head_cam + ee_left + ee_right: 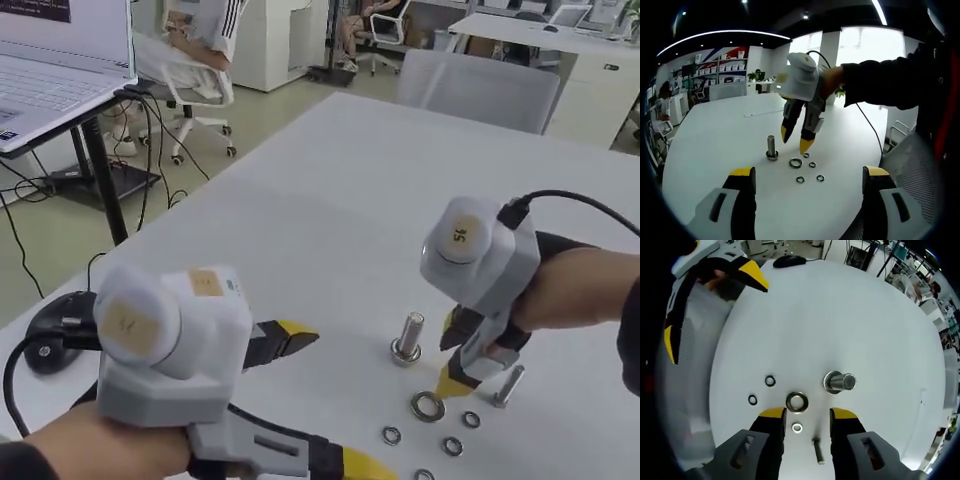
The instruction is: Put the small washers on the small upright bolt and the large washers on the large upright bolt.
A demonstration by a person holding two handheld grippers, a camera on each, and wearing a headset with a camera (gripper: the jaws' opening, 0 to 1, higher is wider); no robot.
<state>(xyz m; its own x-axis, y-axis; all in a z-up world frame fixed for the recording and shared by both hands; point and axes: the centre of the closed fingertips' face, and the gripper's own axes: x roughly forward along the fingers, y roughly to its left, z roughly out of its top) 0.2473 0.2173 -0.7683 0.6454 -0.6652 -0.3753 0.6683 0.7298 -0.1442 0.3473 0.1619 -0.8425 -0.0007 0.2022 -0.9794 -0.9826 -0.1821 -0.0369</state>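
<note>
The large bolt [408,338] [771,148] [839,381] stands upright on the white table. A large washer [428,406] [796,162] [797,401] lies flat beside it, with small washers [391,435] [800,179] [770,380] scattered around. My right gripper [455,365] [795,141] [809,415] hovers open just above them; one small washer [797,428] and the thin small bolt [507,385] [816,450] sit between its jaws. I cannot tell if that bolt is upright. My left gripper [335,400] [809,172] [712,310] is open and holds nothing, well back from the parts.
The white table [330,200] stretches far ahead. A black mouse [45,345] [790,260] lies at its left edge. A laptop [55,70] sits on a stand to the left, a grey chair [480,85] stands across the table, and people sit further back.
</note>
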